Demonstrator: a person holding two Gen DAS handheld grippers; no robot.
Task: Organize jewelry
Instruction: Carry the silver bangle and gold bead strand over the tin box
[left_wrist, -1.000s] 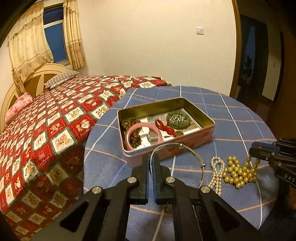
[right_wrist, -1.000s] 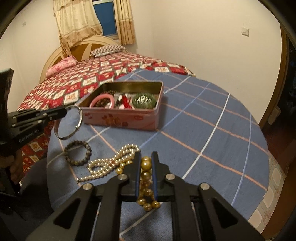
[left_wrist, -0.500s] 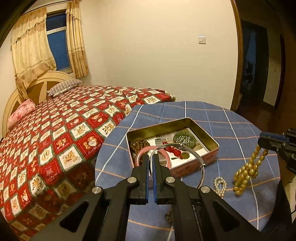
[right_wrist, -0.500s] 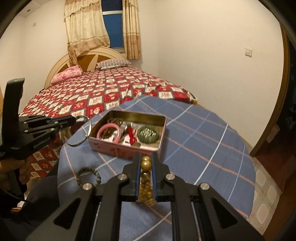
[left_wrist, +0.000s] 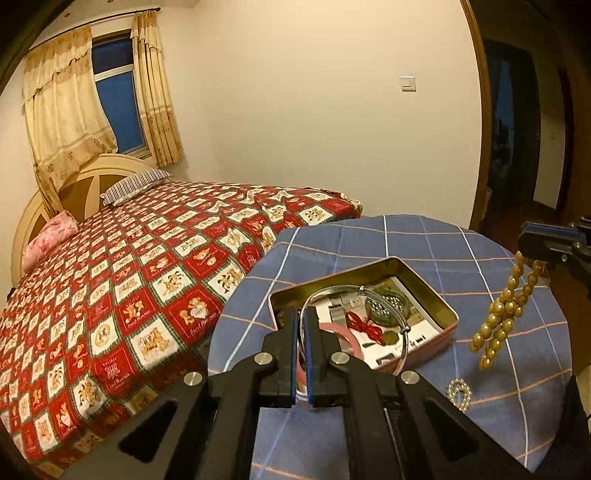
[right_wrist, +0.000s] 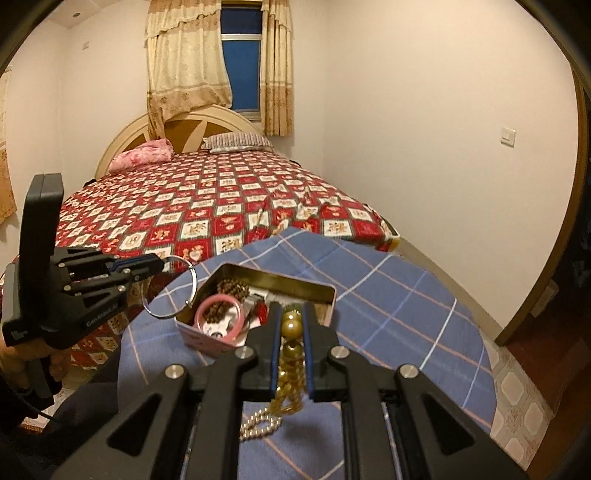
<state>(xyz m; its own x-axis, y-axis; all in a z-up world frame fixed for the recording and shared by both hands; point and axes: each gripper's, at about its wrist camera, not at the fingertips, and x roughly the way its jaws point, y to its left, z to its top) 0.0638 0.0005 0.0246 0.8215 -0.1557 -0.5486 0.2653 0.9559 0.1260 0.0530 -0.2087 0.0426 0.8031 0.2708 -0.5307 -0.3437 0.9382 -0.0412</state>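
Open pink rectangular tin (right_wrist: 207, 341) on the blue checked tablecloth (right_wrist: 388, 314) already holds a pink bangle (right_wrist: 236, 317) and dark beads. Left gripper (left_wrist: 303, 317), clamped on a thin silver wire bangle (left_wrist: 384, 299), and right gripper (right_wrist: 291, 325), clamped on a gold bead strand (right_wrist: 290, 369), hold both aloft by the tin; a white pearl string (right_wrist: 258, 424) lies unsorted on the cloth.

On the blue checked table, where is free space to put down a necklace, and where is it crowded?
Free: the blue cloth right of the pink tin, toward the door. Crowded: inside the tin, and the near edge where the white pearl strand lies.
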